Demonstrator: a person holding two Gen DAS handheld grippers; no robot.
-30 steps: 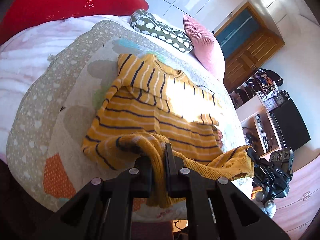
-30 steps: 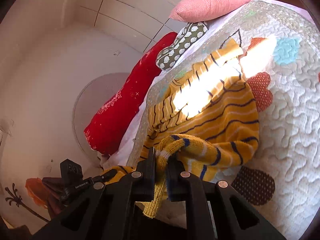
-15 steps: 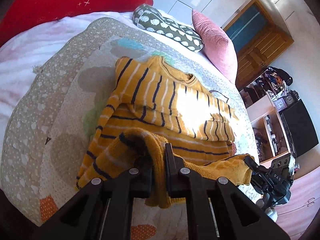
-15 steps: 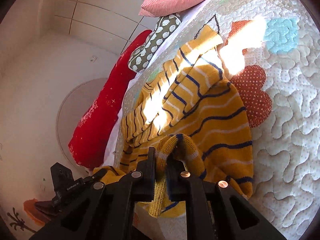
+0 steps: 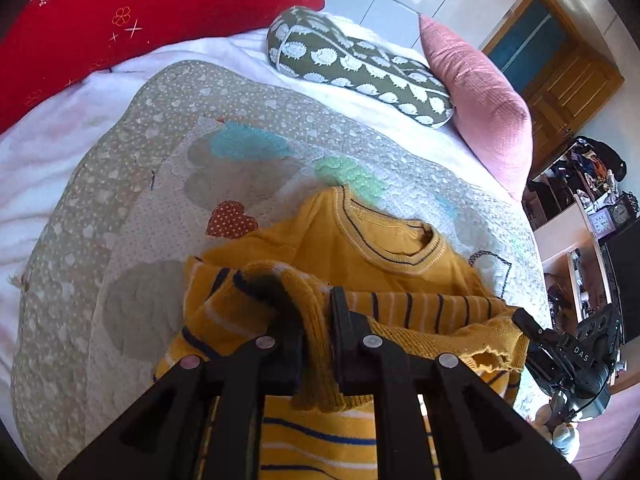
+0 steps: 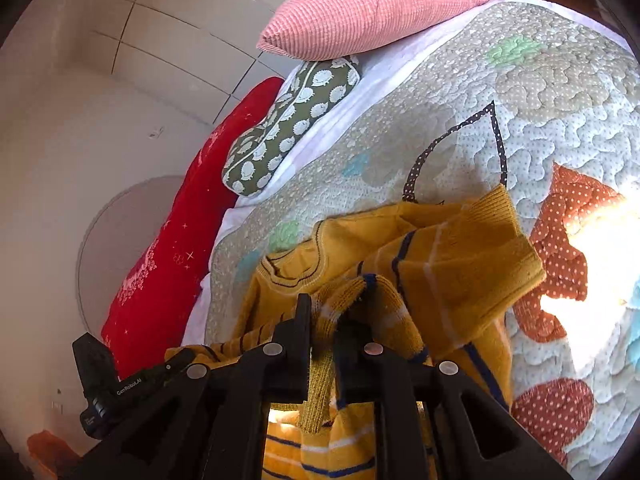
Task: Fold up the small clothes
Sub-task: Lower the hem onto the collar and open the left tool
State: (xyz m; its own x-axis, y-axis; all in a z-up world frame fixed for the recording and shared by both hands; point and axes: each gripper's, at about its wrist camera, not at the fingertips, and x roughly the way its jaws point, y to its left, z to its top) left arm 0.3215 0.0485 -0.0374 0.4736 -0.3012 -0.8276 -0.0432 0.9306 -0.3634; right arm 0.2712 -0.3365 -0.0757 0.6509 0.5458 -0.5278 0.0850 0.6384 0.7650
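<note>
A small yellow sweater with navy stripes (image 5: 360, 256) lies on a quilted bed cover (image 5: 132, 208). Its bottom hem is lifted and carried up over the body toward the collar (image 5: 400, 240). My left gripper (image 5: 316, 312) is shut on one corner of the hem. My right gripper (image 6: 322, 320) is shut on the other hem corner, and it shows at the right edge of the left wrist view (image 5: 560, 356). The sweater (image 6: 440, 264) bunches in front of the right gripper, with a sleeve cuff (image 6: 492, 208) folded over. The lower body hangs beneath both grippers.
A red pillow (image 5: 120, 16), a green patterned pillow (image 5: 360, 68) and a pink pillow (image 5: 480, 92) line the head of the bed. Shelves and a wooden door (image 5: 560, 80) stand beyond the bed's right side. The left gripper appears at the lower left of the right wrist view (image 6: 116, 388).
Both grippers have carried the hem forward over the sweater toward the collar. The striped body that lay spread out is now mostly covered by the folded-over part.
</note>
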